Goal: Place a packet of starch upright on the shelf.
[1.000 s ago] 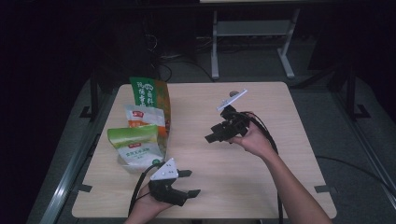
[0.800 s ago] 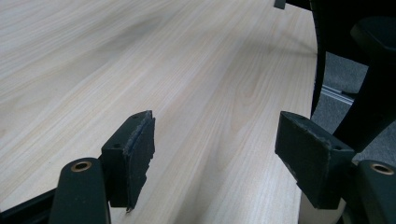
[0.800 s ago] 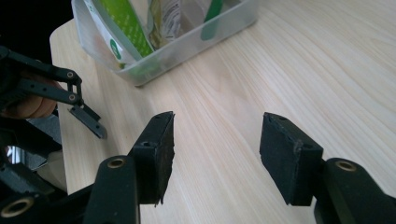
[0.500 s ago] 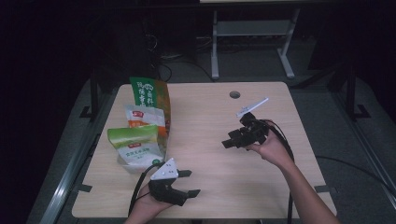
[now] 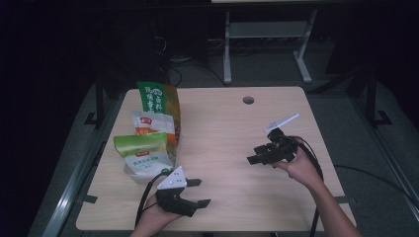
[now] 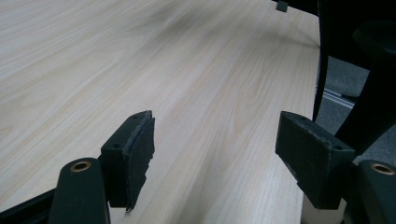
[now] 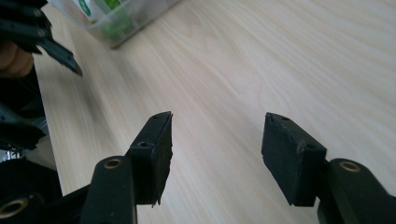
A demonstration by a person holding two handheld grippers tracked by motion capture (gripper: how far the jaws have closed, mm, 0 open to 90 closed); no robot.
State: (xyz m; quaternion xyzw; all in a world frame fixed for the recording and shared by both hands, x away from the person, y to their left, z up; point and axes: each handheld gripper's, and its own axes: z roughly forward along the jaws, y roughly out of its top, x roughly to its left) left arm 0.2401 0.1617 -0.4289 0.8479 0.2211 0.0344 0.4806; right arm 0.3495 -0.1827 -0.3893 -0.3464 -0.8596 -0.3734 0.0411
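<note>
A pale wood-grain table (image 5: 222, 128) stands in a dark room, a grey metal frame (image 5: 267, 34) on the floor at 12 o'clock behind it. The snack bags (image 5: 153, 133) stand clustered at 9 o'clock. The left gripper (image 5: 196, 192) at 6 o'clock and the right gripper (image 5: 253, 154) at 3 o'clock both gape over bare wood, gripping nothing.

Pale, matt wood-grain table (image 5: 232, 128); glossy plastic snack bags (image 5: 148, 143) at left of the high view; matt black gripper pads (image 7: 156, 154), roughened at edges.
</note>
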